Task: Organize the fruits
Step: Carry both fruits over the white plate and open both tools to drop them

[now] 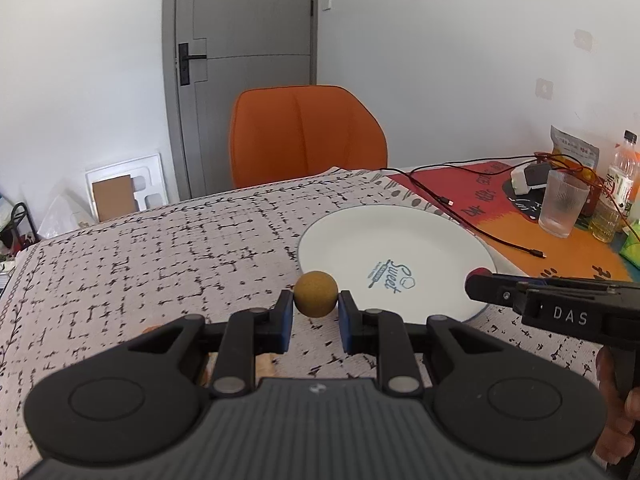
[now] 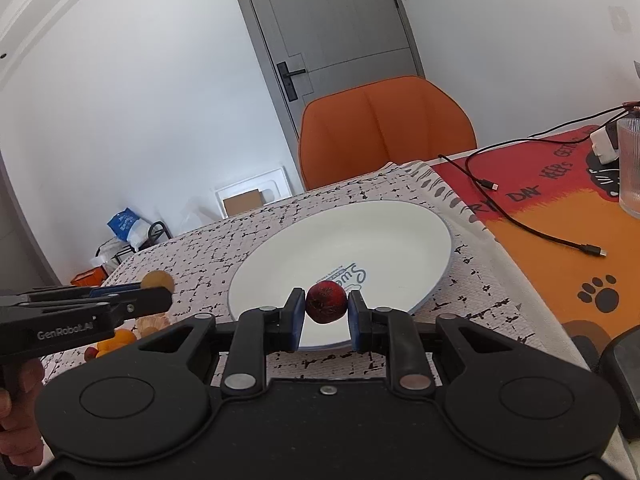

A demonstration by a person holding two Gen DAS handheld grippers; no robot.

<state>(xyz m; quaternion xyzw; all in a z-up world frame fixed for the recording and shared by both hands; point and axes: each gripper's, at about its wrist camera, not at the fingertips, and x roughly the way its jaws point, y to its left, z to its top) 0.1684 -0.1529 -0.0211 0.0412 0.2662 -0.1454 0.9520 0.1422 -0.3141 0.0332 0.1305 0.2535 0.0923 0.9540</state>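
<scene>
The left gripper (image 1: 315, 318) is clamped on a small round tan-yellow fruit (image 1: 316, 293), which sits between its 2 blue-padded fingers (image 1: 285, 326) and is held above the patterned tablecloth (image 1: 160, 248), just beside the near-left rim of the white plate (image 1: 400, 240). In the right wrist view the same fruit (image 2: 158, 280) shows past the tip of the left gripper (image 2: 152, 300), to the left of the plate (image 2: 320, 240).

The right gripper (image 2: 326, 316) is closed on a dark red round fruit (image 2: 326, 301), pinched between both pads and held over the near edge of the plate, in front of the printed "Sweet" lettering. In the left wrist view the right gripper (image 1: 480, 280) reaches in from the right over the plate's near-right rim, with a sliver of the red fruit (image 1: 479, 270) visible at its tip.

The plate carries no fruit on its surface. Left of the plate, under the left gripper, more small fruits (image 2: 120, 340) in orange and reddish tones lie on the tablecloth, partly hidden.

Beyond the plate stands an orange chair (image 1: 308, 136) before a grey door (image 1: 248, 40). Right of the plate, a red and orange mat (image 2: 560, 248) holds a black cable (image 2: 540, 232), a ribbed glass (image 1: 562, 208) and a bottle (image 1: 622, 172).
</scene>
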